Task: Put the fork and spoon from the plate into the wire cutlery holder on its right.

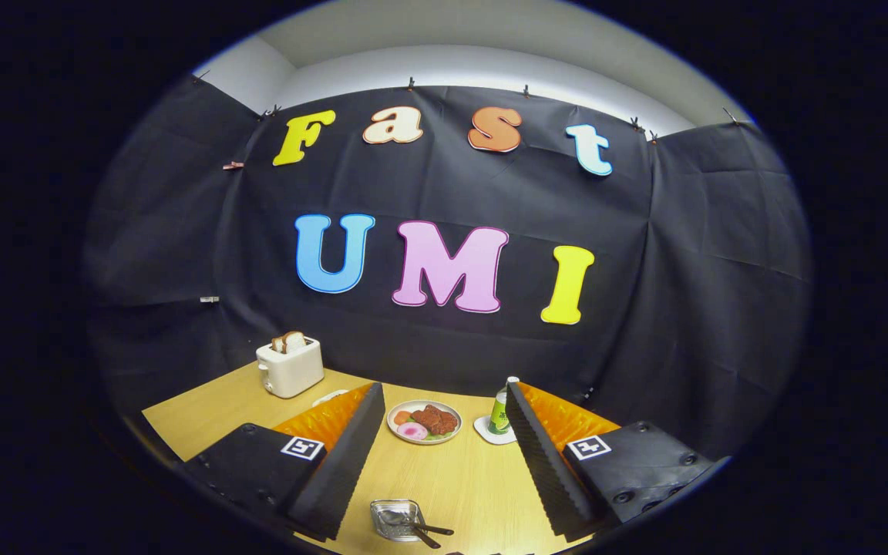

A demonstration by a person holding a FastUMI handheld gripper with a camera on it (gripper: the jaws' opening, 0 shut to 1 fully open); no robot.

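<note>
Claw (444,462) is spread wide, nothing btwn the fingers (340,455), raised over the wooden worktop (459,482) w/ bare wood in the gap.

Low btwn the fingers, near the worktop's near edge: a small shiny dish or basket-like holder (395,518), too small and cut off to say which. A spoon-like utensil (396,518) lies in it; two dark handles (432,532) stick out over its right side onto the wood. Can't tell fork from spoon at this size, or whether this is the plate or the wire holder.

Ahead of the fingertips, toward the far edge: a round plate of food (424,422) – brown meat, a pink slice, a bit of green and orange. Just right of it a green can (499,412) stands upright on a white coaster (484,430), partly behind the right finger.

Beyond the left finger, near the far-left corner: a white toaster (290,367) w/ bread slices (288,341) poking out the top. A small white item (330,397) shows just right of the toaster, mostly hidden by the left finger; can't ID.

Black cloth wall (721,293) rises behind the worktop's far edge.
</note>
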